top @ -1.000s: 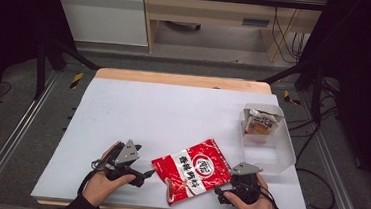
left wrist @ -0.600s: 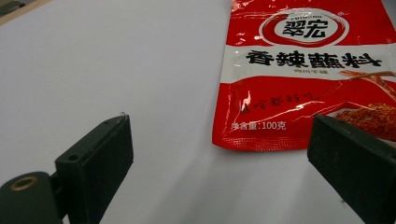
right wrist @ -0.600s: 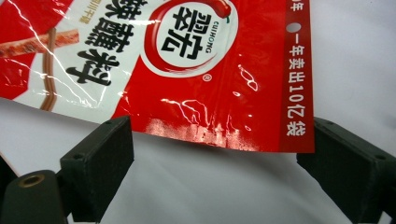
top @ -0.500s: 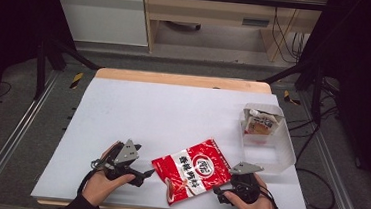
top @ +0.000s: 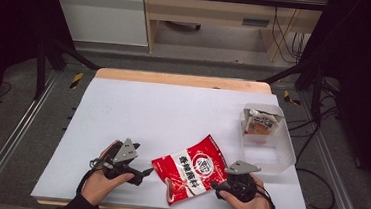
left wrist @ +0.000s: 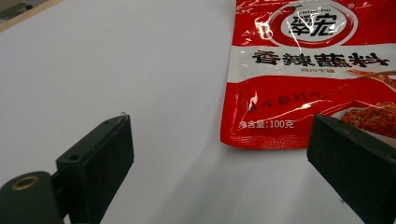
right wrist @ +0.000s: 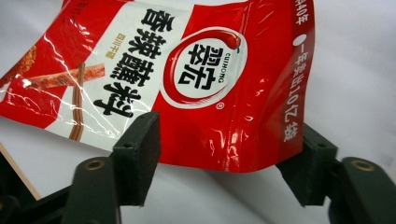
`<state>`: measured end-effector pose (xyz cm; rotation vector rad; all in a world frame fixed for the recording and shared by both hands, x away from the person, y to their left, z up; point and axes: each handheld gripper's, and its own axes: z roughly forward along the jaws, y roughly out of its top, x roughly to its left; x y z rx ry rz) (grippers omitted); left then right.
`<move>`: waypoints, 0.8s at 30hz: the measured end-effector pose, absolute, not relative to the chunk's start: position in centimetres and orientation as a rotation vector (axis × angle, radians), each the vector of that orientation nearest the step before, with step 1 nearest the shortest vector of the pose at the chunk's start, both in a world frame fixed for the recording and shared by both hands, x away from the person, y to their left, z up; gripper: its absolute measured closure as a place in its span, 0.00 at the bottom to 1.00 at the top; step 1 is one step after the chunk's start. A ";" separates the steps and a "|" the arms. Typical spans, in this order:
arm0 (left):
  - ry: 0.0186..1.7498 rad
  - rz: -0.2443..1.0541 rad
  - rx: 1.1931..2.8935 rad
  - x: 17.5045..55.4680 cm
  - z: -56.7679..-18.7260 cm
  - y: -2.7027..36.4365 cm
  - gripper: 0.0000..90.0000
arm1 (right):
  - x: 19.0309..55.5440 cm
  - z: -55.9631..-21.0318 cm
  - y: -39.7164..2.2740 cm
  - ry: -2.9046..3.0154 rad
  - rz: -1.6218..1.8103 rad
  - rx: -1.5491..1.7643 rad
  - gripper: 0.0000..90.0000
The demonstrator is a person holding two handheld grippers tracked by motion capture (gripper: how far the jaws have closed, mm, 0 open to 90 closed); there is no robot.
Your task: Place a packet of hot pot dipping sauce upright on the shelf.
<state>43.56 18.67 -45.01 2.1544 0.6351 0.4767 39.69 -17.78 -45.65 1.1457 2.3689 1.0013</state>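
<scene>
A red seasoning pouch [top: 191, 167] with white lettering lies flat near the table's front edge, between my two hands. My left gripper [top: 145, 174] rests on the table just left of it, open wide; the pouch's [left wrist: 303, 70] bottom corner lies ahead of its [left wrist: 219, 154] right-hand jaw, apart from both. My right gripper [top: 217, 185] is at the pouch's right edge. Its [right wrist: 224, 158] jaws have just been closing with the slightly lifted edge of the pouch [right wrist: 187, 70] between them. A gap still shows at the pads.
A clear plastic container [top: 270, 146] stands at the right of the white table top [top: 163, 113], with a small packet [top: 260, 123] leaning in its far end. Beyond the table's wooden far edge [top: 180, 80] are a frame and cabinets.
The right hand has crept a little toward the pouch's edge. The left hand and the pouch lie as before.
</scene>
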 end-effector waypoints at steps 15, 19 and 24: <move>0.634 0.481 2.164 43.5 -45.0 18.7 0.09 | 40.3 -45.0 -17.3 2.300 0.997 1.126 0.92; 0.636 0.488 2.162 43.4 -45.0 18.8 0.09 | 40.6 -44.4 -16.6 2.283 0.996 1.073 1.00; 0.645 0.490 2.158 43.5 -44.9 19.2 0.09 | 41.5 -43.4 -15.7 2.284 0.974 1.005 1.00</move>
